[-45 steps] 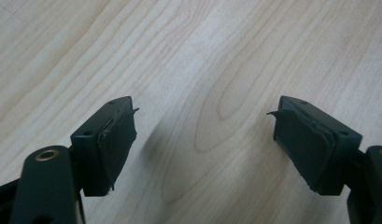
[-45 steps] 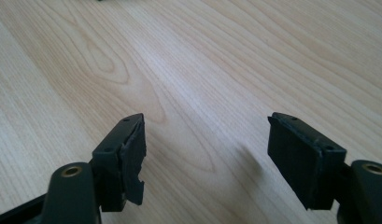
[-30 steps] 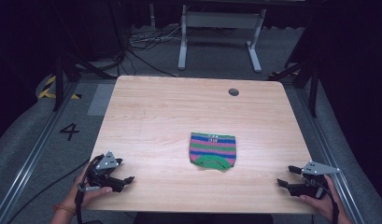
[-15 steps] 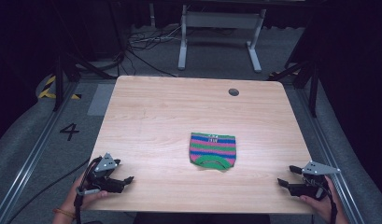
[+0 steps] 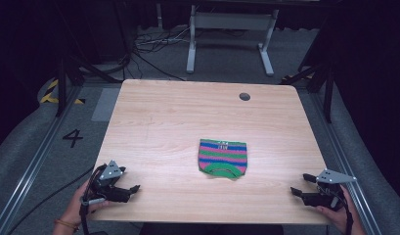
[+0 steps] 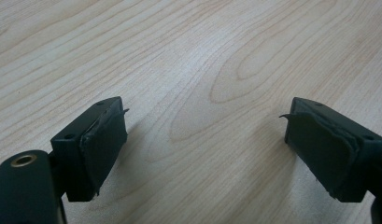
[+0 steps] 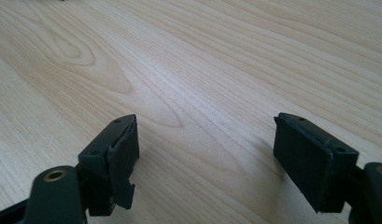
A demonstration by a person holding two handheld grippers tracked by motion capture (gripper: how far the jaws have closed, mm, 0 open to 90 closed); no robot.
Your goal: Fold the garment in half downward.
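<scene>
Striped knitted piece (image 5: pixel 222 157) lying flat on the pale wooden bench (image 5: pixel 158 122)

It sits a little right of centre and toward the lower half of the frame in the high view — a small, roughly square piece with a straight top edge and rounded lower corners. Horizontal bands of pink, green and blue run across it, and a broad green curved band arcs along its bottom edge. A small dark mark shows at the middle of the top edge, too small to read. It lies spread out and unfolded — nothing touches it, with bare wood on every side.
</scene>
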